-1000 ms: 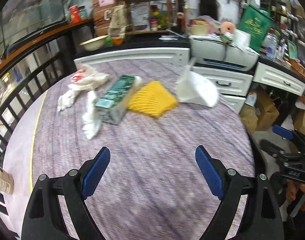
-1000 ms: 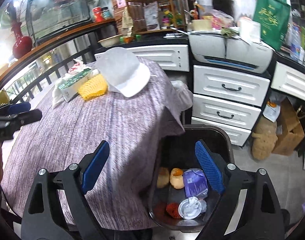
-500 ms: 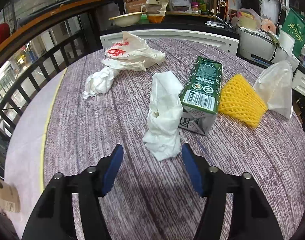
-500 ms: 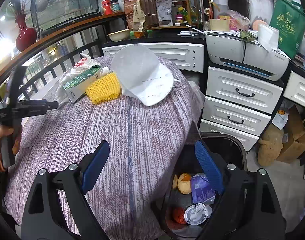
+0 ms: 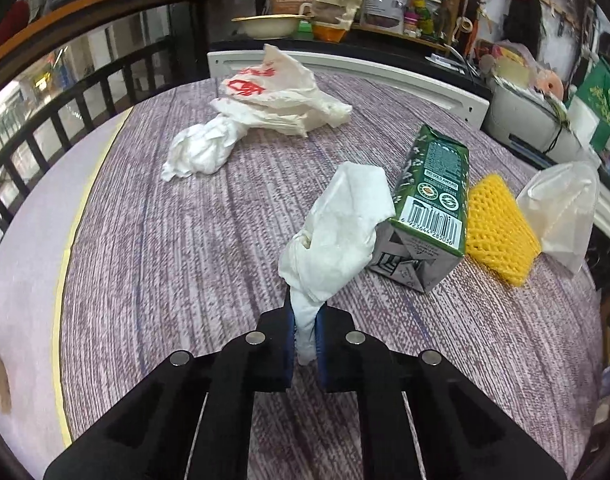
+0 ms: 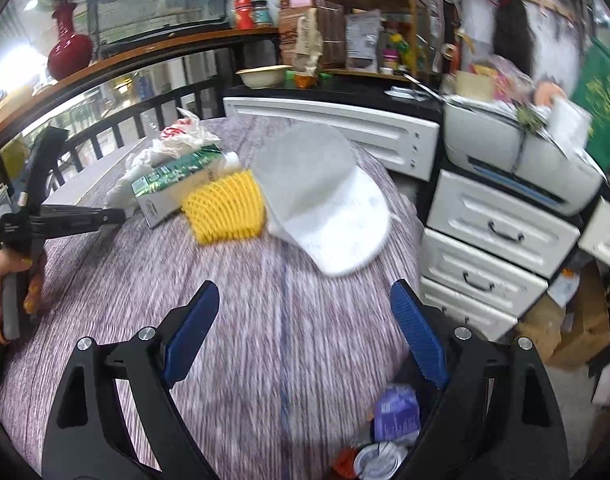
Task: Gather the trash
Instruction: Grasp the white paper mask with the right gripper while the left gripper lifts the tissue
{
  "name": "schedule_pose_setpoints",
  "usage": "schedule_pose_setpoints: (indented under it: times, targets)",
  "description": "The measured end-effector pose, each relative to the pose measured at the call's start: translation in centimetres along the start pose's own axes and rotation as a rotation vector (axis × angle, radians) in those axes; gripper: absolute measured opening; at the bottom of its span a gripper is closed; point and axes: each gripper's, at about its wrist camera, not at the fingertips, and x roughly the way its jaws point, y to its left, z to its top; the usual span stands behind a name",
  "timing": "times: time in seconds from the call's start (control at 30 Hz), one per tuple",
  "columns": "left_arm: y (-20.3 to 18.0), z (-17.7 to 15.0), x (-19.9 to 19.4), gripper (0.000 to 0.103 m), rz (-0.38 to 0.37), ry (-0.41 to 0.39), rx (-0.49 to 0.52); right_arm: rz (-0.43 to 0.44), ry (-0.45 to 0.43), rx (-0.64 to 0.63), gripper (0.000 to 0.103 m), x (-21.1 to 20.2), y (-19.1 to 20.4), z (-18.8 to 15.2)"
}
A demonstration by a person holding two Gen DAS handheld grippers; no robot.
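Observation:
My left gripper [image 5: 305, 320] is shut on the near end of a crumpled white tissue [image 5: 337, 232], which leans against a green carton [image 5: 429, 208] lying on the round table [image 5: 185, 264]. A yellow foam net [image 5: 497, 224] and a white mask [image 5: 561, 208] lie to the right of the carton. A second crumpled tissue [image 5: 201, 152] and a white plastic bag with red print [image 5: 281, 100] lie farther back. My right gripper [image 6: 305, 332] is open and empty above the table edge, facing the yellow net [image 6: 229, 212] and white mask [image 6: 325, 196]. The left gripper [image 6: 109, 216] shows at the left.
A dark trash bin [image 6: 389, 432] holding several pieces of trash stands below the table's right edge. White drawers [image 6: 493, 240] and a printer [image 6: 521, 160] stand to the right. A black railing [image 5: 65, 96] runs behind the table.
My left gripper has moved in and shut on the white tissue. My right gripper has swung left from over the bin toward the table, still open.

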Motion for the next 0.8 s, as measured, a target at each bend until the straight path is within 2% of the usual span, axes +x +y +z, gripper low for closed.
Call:
schedule_pose_setpoints:
  times: [0.07, 0.27, 0.33, 0.37, 0.57, 0.8]
  targets:
    - [0.4, -0.2, -0.8, 0.009, -0.002, -0.008, -0.019, 0.007, 0.013, -0.028, 0.085, 1.4, 0.4, 1.1]
    - [0.9, -1.4, -3.6, 0.009, -0.007, -0.043, -0.035, -0.008, 0.057, -0.119, 0.06, 5.7, 1.8, 2.8]
    - [0.7, -1.6, -3.9, 0.009, -0.008, -0.047, -0.033, 0.003, 0.099, -0.133, 0.036, 6.9, 1.9, 3.2]
    - [0.6, -1.8, -4.0, 0.009, -0.01, -0.046, -0.032, 0.006, 0.101, -0.123, 0.016, 7.0, 1.7, 3.3]
    - [0.2, -2.6, -4.3, 0.009, -0.019, -0.041, -0.03, 0.002, 0.076, -0.101, 0.007, 5.6, 1.2, 3.1]
    - [-2.3, -3.8, -6.0, 0.009, -0.052, -0.058, 0.009, 0.021, 0.026, -0.051, 0.006, 1.4, -0.1, 1.9]
